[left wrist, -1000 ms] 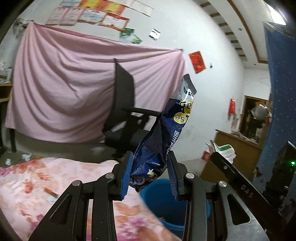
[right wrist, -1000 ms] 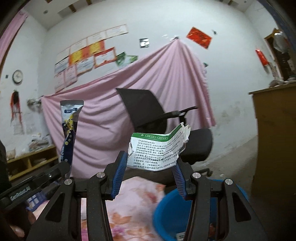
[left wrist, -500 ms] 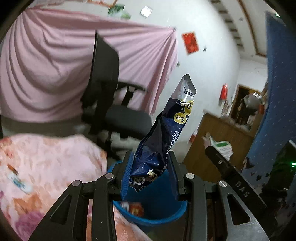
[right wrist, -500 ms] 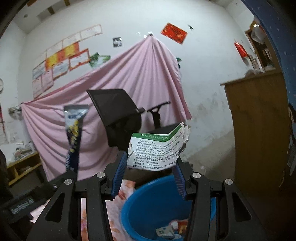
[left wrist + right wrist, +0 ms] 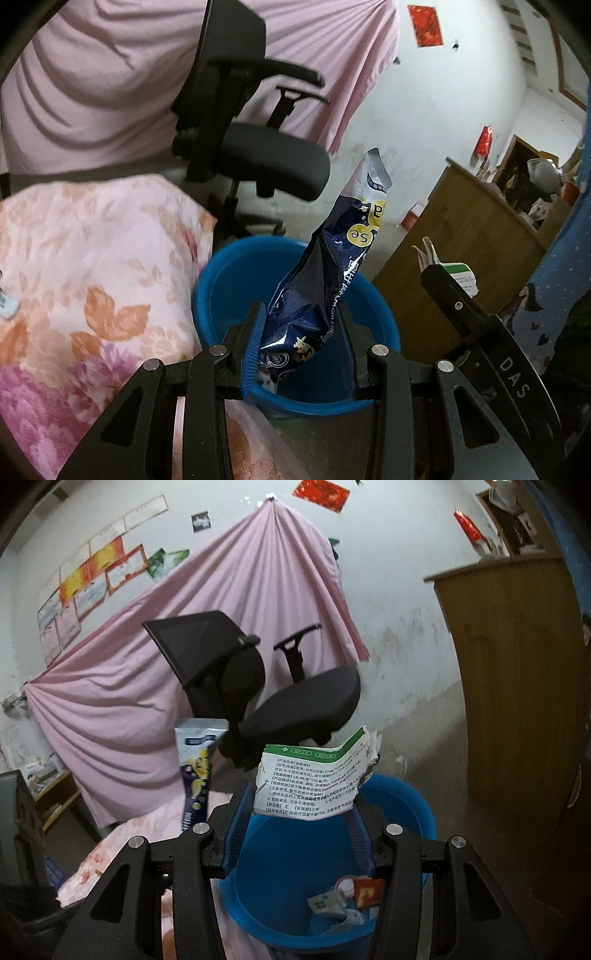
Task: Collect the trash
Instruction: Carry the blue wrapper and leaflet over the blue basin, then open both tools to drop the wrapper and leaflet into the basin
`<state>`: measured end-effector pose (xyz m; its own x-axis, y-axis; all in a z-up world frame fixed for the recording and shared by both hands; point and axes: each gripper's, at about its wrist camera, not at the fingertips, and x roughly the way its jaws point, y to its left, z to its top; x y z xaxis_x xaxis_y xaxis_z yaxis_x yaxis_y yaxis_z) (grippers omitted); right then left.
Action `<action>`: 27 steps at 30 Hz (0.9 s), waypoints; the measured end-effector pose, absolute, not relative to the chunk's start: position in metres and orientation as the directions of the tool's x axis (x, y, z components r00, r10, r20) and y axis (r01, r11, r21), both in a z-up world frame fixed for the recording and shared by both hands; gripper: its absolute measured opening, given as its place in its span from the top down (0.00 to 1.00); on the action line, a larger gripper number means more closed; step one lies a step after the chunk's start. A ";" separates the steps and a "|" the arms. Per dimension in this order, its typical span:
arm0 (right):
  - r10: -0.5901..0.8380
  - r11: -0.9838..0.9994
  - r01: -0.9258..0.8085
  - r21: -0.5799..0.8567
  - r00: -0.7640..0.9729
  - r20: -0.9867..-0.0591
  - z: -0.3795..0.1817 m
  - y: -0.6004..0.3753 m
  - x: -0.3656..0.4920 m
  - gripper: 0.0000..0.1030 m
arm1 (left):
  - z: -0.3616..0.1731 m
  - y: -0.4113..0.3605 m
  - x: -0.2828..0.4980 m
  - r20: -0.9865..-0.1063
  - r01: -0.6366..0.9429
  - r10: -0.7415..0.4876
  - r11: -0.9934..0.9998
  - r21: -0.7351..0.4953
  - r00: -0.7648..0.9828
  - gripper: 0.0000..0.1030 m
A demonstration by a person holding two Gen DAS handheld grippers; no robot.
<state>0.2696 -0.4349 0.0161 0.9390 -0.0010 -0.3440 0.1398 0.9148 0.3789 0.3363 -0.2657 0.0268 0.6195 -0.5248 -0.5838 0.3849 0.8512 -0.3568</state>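
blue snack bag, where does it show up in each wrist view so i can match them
Left wrist: the blue snack bag stands in the centre, clamped in the left gripper, over the blue basin.
Right wrist: it rises at lower left of centre, beside the right gripper, which holds a torn paper box.
Shared landmark: the black office chair.

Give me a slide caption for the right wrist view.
Right tongs holding a torn paper packet above the blue trash bucket.
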 end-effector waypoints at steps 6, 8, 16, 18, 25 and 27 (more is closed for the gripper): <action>0.033 0.918 0.136 0.372 0.909 -0.415 0.007 -0.432 0.281 0.53 | 0.013 -0.266 0.342 -0.649 0.344 -0.479 0.877 -0.334 0.590 0.63; 0.031 0.919 0.140 0.368 0.906 -0.422 0.006 -0.432 0.281 0.52 | 0.011 -0.264 0.343 -0.656 0.333 -0.481 0.877 -0.347 0.582 0.59; 0.006 0.912 0.164 0.377 0.912 -0.411 0.009 -0.436 0.276 0.45 | 0.017 -0.249 0.342 -0.646 0.299 -0.459 0.888 -0.348 0.611 0.50; 0.001 0.910 0.166 0.380 0.915 -0.403 0.010 -0.436 0.276 0.41 | 0.021 -0.244 0.341 -0.631 0.294 -0.455 0.890 -0.349 0.628 0.46; -0.047 0.926 0.176 0.333 0.931 -0.363 0.025 -0.427 0.270 0.20 | 0.053 -0.210 0.323 -0.497 0.265 -0.401 0.908 -0.324 0.769 0.25; -0.056 0.932 0.173 0.320 0.938 -0.343 0.029 -0.423 0.267 0.17 | 0.062 -0.202 0.318 -0.457 0.260 -0.379 0.917 -0.302 0.804 0.18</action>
<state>0.2674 -0.4234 0.0286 0.9377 -0.0563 -0.3429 0.1729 0.9316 0.3198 0.3175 -0.2022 0.0621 0.8045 -0.3788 -0.4575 0.2601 0.9171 -0.3020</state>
